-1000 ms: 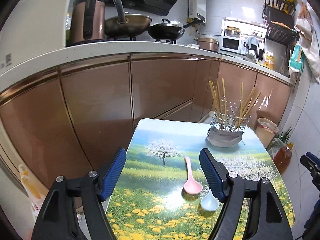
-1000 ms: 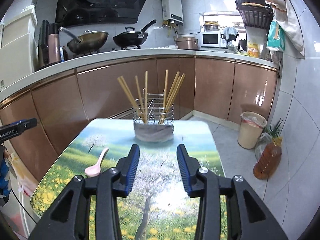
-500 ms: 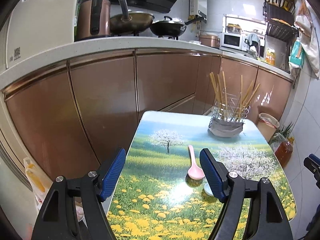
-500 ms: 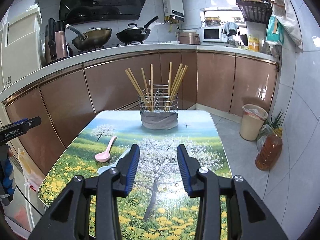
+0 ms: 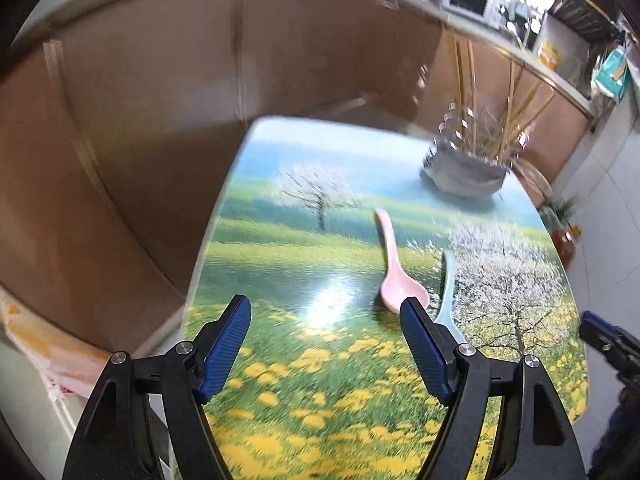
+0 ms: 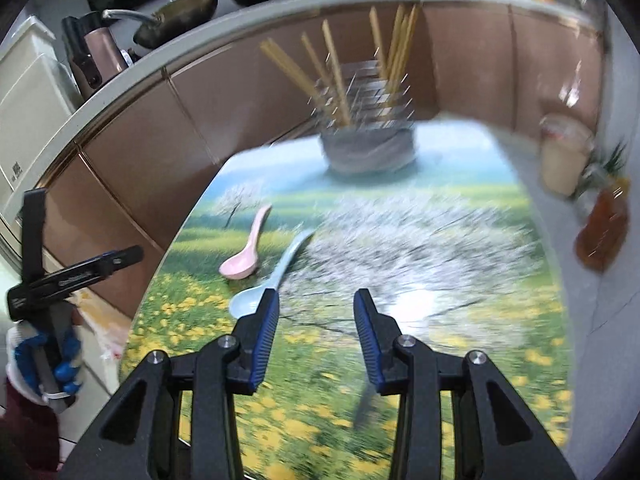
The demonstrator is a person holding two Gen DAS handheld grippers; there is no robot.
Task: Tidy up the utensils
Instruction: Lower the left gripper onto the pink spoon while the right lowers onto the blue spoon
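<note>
Blue-padded left gripper: jaws spread wide, empty, over the table's near end.
Right gripper: jaws apart, nothing held.
Pink spoon: flat on the table, just past the left gripper's right pad.
Pale blue spoon: beside the pink one, bowl near the right gripper's left pad.
Chopstick holder: far end, chopsticks upright.
Table: printed meadow and blossom trees.
Writing: white lettering on the left gripper's side, blurred, unreadable.

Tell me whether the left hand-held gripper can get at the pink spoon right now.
Probably yes. The left hand-held gripper is open and empty, and the pink spoon lies flat on the table just ahead, nothing covering it. The blue spoon lies close beside it, which may crowd the grasp.
</note>
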